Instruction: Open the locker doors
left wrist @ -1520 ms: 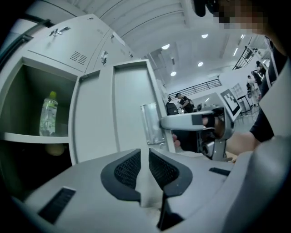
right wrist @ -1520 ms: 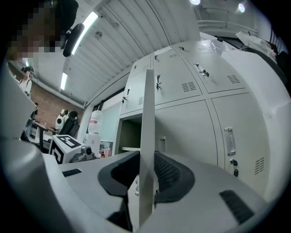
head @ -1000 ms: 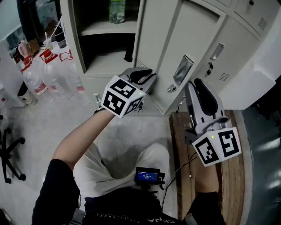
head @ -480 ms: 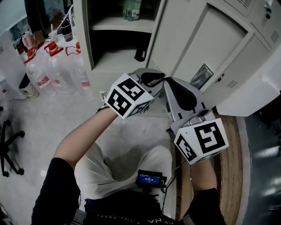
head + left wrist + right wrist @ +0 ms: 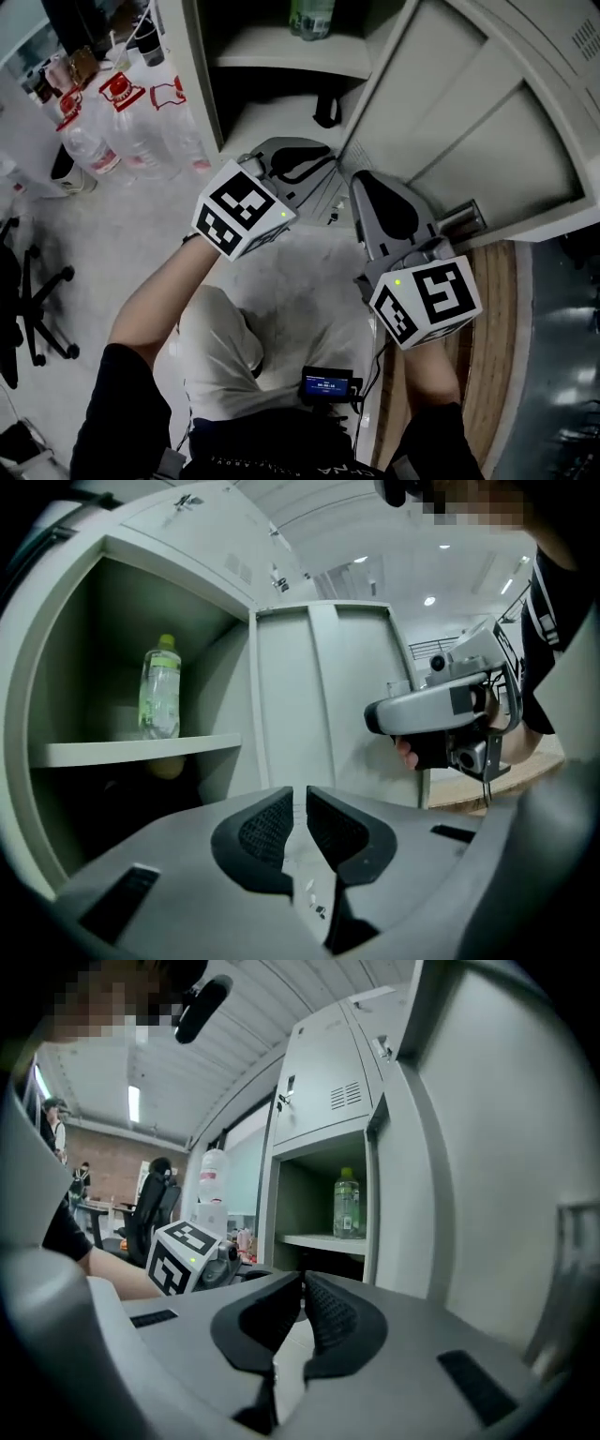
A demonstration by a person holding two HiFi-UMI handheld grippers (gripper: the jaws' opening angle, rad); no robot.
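Note:
The beige locker [image 5: 202, 84] has an open compartment with a shelf [image 5: 291, 52] and a green bottle [image 5: 312, 17] [image 5: 159, 691] [image 5: 347, 1202] standing on it. To its right a locker door [image 5: 469, 122] [image 5: 487, 1166] hangs swung wide open, with its latch [image 5: 464, 220] near the lower edge. My left gripper [image 5: 326, 169] [image 5: 300, 794] points into the lower part of the open compartment, with a narrow gap between its pads and nothing in it. My right gripper [image 5: 361, 183] [image 5: 303, 1279] is beside the swung door's lower corner, pads together and empty.
Large water jugs with red caps [image 5: 141, 122] stand on the floor left of the locker. A chair base [image 5: 37, 309] is at the far left. A wooden platform [image 5: 497, 356] runs along the right. A small screen [image 5: 328, 384] sits at the person's waist.
The right locker door has swung wide open. My right gripper came away from its latch, moved left and closed its jaws. The left gripper shifted slightly left.

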